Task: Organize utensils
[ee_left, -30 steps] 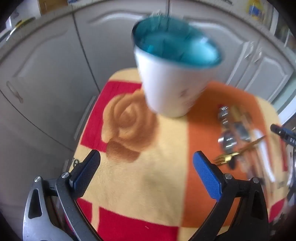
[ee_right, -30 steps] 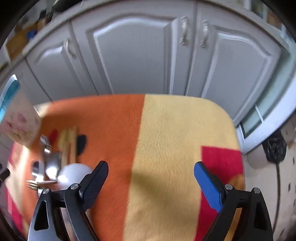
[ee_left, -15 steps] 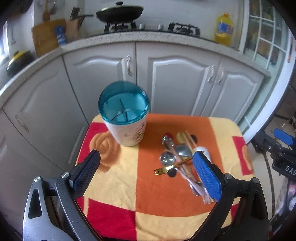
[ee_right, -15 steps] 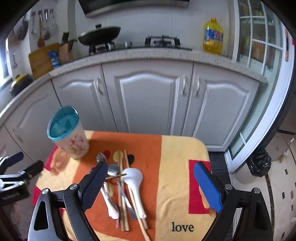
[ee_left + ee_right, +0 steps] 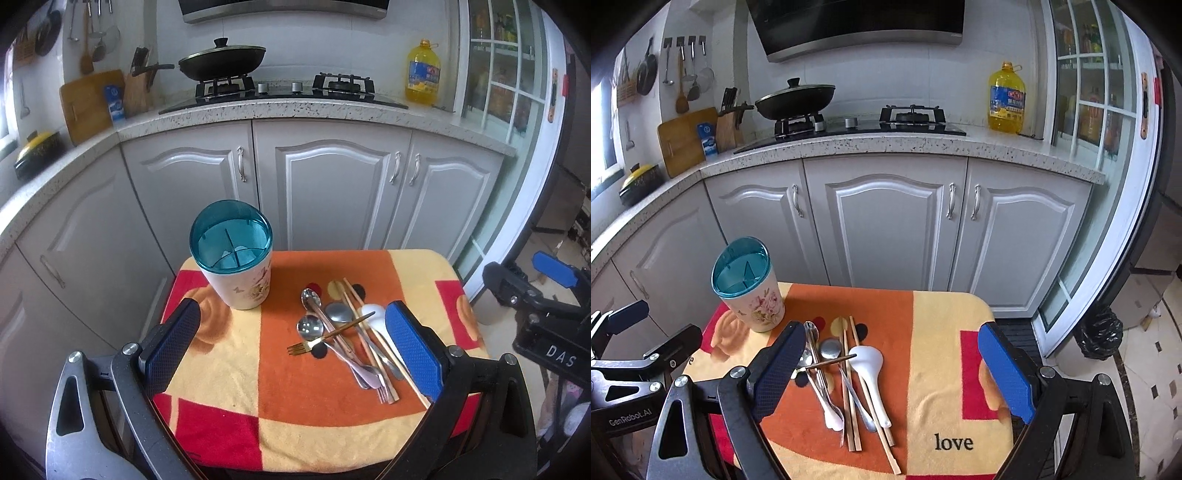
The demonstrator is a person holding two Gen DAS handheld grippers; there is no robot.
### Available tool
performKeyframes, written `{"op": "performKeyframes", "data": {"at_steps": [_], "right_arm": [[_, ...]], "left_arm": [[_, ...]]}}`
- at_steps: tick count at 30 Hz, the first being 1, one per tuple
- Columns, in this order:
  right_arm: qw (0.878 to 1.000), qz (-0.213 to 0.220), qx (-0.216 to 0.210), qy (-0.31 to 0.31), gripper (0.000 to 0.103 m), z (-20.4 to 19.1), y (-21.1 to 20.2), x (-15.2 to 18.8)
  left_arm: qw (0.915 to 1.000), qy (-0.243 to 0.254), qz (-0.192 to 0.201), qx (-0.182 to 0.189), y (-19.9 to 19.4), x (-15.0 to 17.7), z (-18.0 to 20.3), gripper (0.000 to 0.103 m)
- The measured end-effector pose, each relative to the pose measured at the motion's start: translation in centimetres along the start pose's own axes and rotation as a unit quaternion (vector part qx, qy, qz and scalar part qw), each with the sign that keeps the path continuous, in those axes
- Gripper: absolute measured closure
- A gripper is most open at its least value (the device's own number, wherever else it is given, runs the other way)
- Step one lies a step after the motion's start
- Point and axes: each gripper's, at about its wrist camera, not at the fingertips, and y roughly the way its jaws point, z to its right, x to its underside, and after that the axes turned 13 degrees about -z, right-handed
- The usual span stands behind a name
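While both claws hang above the near edge of the desk point(image 5: 229, 373), each stands released with nothing between its pads: the left claw point(image 5: 291, 354) and the right claw point(image 5: 892, 373). One utensil holder point(image 5: 236, 266), white with a teal divided top, stands upright at the far left. To its right lies one pile of utensils point(image 5: 347, 336): one gold fork point(image 5: 314, 341) lying across the others, three metal spoons, one white ceramic spoon point(image 5: 868, 360) and several wooden chopsticks point(image 5: 851, 398), whose number cannot be told. One patterned cloth covers the desk.
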Motion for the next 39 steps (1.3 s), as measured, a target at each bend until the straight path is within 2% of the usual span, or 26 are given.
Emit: {"op": "performKeyframes", "data": {"at_steps": [15,39], "right_arm": [[1.000,0.011,0.009,-0.012,0.010,-0.5,-1.5,-0.1],[1.000,0.005,0.001,-0.023,0.010,-1.2,-1.6,-0.2]], "left_arm": [[0.9997,-0.013,0.019,-0.007,-1.8,-0.1,0.0,0.002],[0.9995,-0.026,0.018,-0.003,-2.1,-0.1,-0.8,0.002]]}}
